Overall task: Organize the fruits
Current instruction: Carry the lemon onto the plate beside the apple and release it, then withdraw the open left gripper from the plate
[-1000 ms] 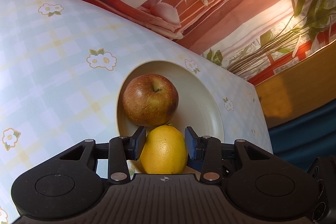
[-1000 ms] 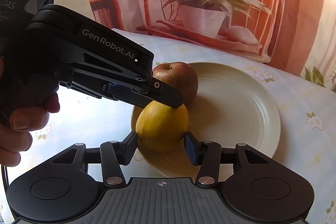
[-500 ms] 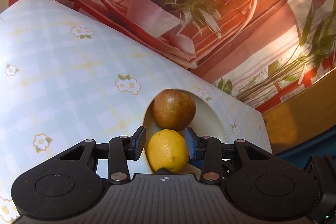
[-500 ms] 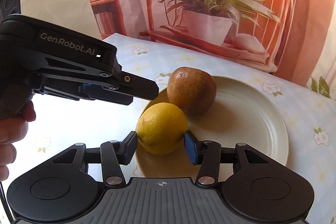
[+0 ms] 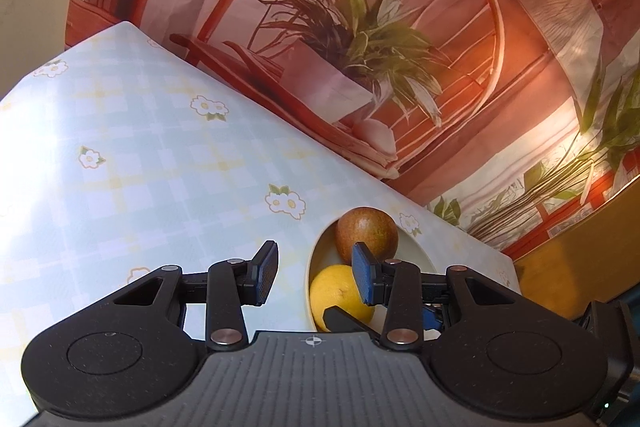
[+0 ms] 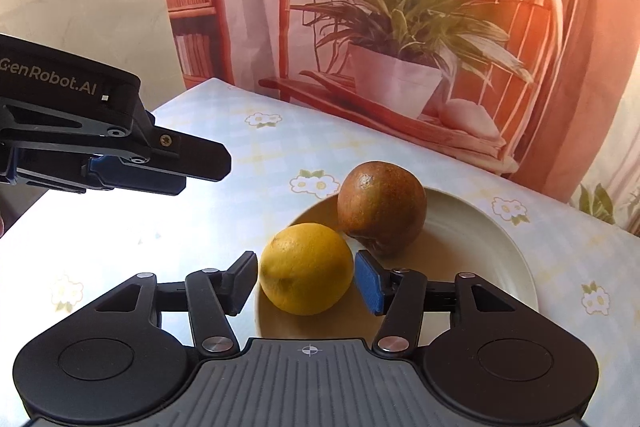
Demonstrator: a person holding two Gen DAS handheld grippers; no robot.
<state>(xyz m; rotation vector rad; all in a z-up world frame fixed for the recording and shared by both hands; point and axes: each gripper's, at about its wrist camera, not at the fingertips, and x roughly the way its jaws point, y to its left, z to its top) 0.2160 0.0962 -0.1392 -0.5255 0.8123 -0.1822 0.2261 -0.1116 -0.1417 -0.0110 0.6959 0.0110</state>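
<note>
Two fruits, a yellow lemon (image 6: 307, 269) and a russet apple (image 6: 382, 206), rest on the left part of a cream plate (image 6: 488, 247) near the far edge of the table (image 6: 224, 211), which is covered in a checked, flowered cloth. Lemon and apple lie just beside each other, the lemon nearer the plate's near-left rim, which suggests both have been gathered there on purpose. The right gripper (image 6: 306, 281) brackets the lemon with a pad on either side; its jaws are opening, a thin gap shows at each pad, so the fruit appears released rather than held. The left gripper (image 5: 314, 277) hangs empty to the left of the plate, jaws parted with only cloth between them; the lemon lies beyond its right pad.
</note>
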